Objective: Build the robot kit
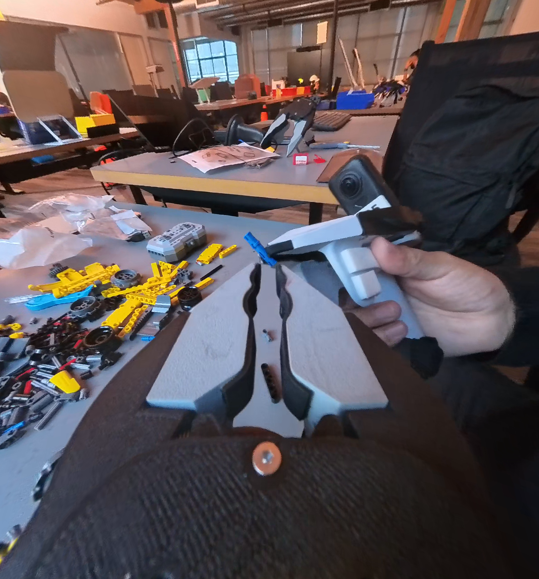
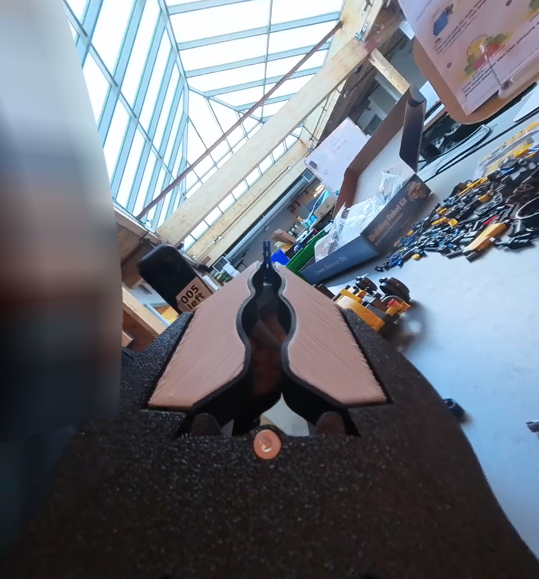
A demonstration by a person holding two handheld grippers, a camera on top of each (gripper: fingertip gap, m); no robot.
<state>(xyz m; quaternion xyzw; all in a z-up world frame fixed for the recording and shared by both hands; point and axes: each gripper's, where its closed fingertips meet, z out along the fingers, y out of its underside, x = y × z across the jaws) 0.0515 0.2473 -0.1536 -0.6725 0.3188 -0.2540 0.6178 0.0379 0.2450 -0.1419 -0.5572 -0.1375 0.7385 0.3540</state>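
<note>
My right gripper [image 2: 266, 266] is shut on a small blue pin [image 2: 265, 249] that sticks out past its tips. In the left wrist view a hand [image 1: 434, 297] holds the right gripper [image 1: 272, 250], which comes in from the right with the blue pin [image 1: 255, 244] pinched at its tips. My left gripper [image 1: 267, 268] is just below it, its jaws a narrow gap apart. Its tips are at the pin's lower end. I cannot tell whether they pinch it. Both are held above the grey table [image 1: 230, 225].
A pile of yellow, black and grey building parts [image 1: 73, 329] covers the table's left, with a grey battery box [image 1: 177, 241] and plastic bags [image 1: 42, 232] behind. A black beam [image 1: 269, 382] lies below my left fingers. An open kit box [image 2: 371, 238] stands farther off. The tips of both grippers are at nearly the same place.
</note>
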